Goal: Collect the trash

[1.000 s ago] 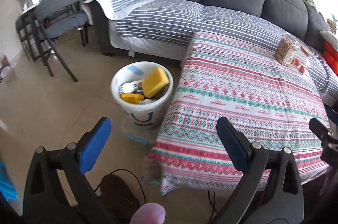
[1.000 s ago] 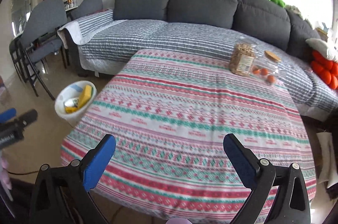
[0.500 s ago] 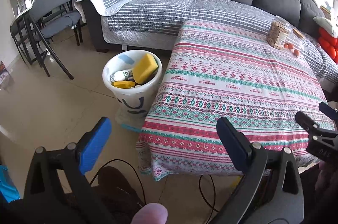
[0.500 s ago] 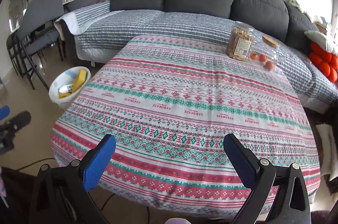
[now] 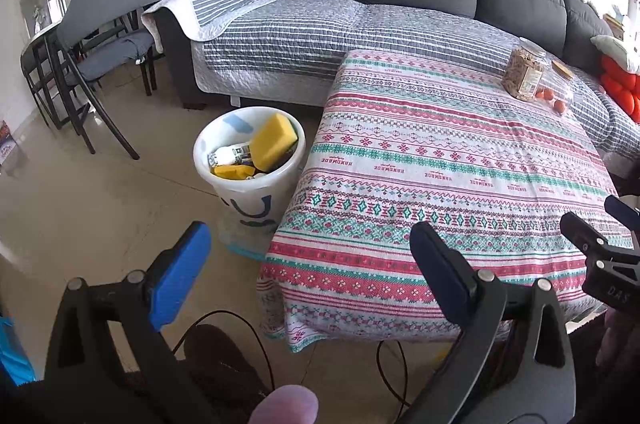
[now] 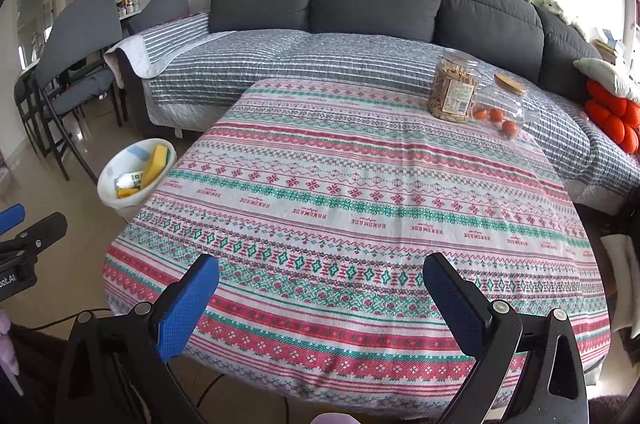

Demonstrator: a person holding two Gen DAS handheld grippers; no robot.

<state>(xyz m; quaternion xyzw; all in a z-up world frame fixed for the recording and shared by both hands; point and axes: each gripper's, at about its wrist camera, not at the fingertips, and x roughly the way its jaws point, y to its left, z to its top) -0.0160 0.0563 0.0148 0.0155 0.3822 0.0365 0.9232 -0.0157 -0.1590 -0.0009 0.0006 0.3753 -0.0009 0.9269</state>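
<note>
A white bin (image 5: 256,192) stands on the floor at the table's left edge, holding a yellow sponge (image 5: 274,142), a small bottle and other scraps; the right wrist view shows the bin (image 6: 132,198) too. My left gripper (image 5: 310,274) hangs open with nothing in it, near the table's front left corner, well short of the bin. Above the front edge of the patterned tablecloth (image 6: 360,208), my right gripper (image 6: 320,304) is open with nothing between its fingers. Part of the right gripper shows at the right edge of the left wrist view.
A jar of snacks (image 6: 454,90) and a clear box of small tomatoes (image 6: 500,112) sit at the table's far right. A grey sofa (image 6: 360,4) with a striped cover runs behind. Folding chairs (image 5: 100,36) stand at the left. Black cables (image 5: 392,364) trail under the table's front.
Both grippers have drawn back from the table and bin, which now look farther off. Both stay open. Nothing on the table or in the bin has moved.
</note>
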